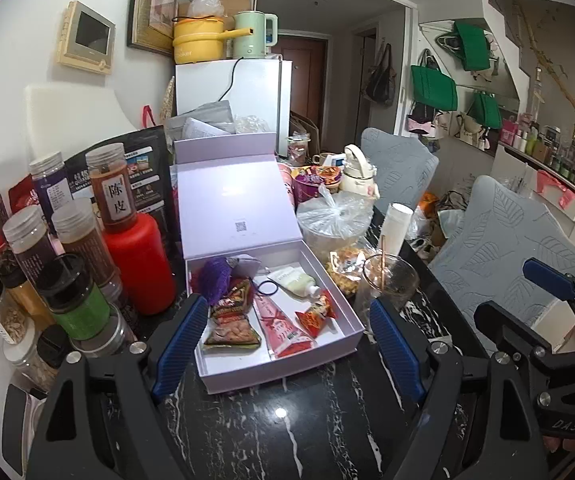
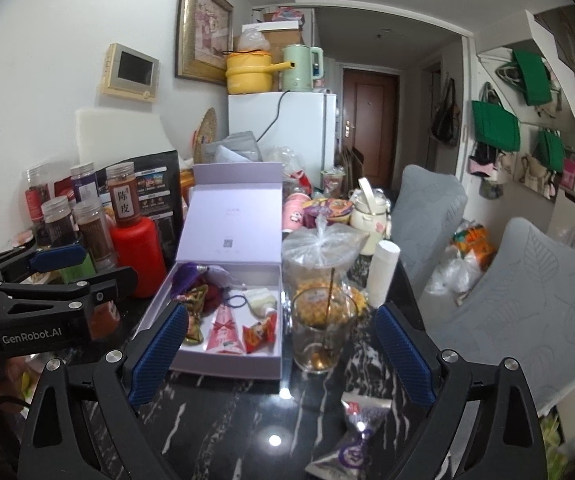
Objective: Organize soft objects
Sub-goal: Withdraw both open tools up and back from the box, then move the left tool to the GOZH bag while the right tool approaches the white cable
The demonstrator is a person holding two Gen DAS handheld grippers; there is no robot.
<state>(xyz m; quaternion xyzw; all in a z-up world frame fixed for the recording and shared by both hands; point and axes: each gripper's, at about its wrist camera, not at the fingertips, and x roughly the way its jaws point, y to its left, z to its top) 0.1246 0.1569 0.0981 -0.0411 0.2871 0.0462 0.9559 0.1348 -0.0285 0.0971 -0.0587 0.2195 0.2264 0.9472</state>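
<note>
An open lilac box [image 1: 351, 330] [image 2: 159, 300] sits on the black marble table. Inside lie a purple mesh pouch [image 1: 215, 276], a peanut packet [image 1: 233, 322], a pink tube [image 1: 283, 328] [image 2: 225, 330], a red snack packet [image 1: 315, 314] [image 2: 261, 330], a cream tube [image 1: 295, 282] and a hair tie [image 1: 267, 289]. A silver-purple snack packet [image 2: 357, 432] lies on the table between my right gripper's fingers. My left gripper [image 1: 289, 346] is open and empty, just before the box. My right gripper [image 2: 281, 354] is open and empty; it also shows at the right of the left wrist view [image 1: 519, 300].
Spice jars [image 1: 67, 248] and a red bottle [image 1: 139, 264] crowd the left. A glass cup with a straw [image 2: 321, 332] [image 1: 391, 280], a bagged container [image 2: 319, 252] and a white roll [image 2: 383, 272] stand right of the box. Grey chairs [image 2: 527, 312] are at the right.
</note>
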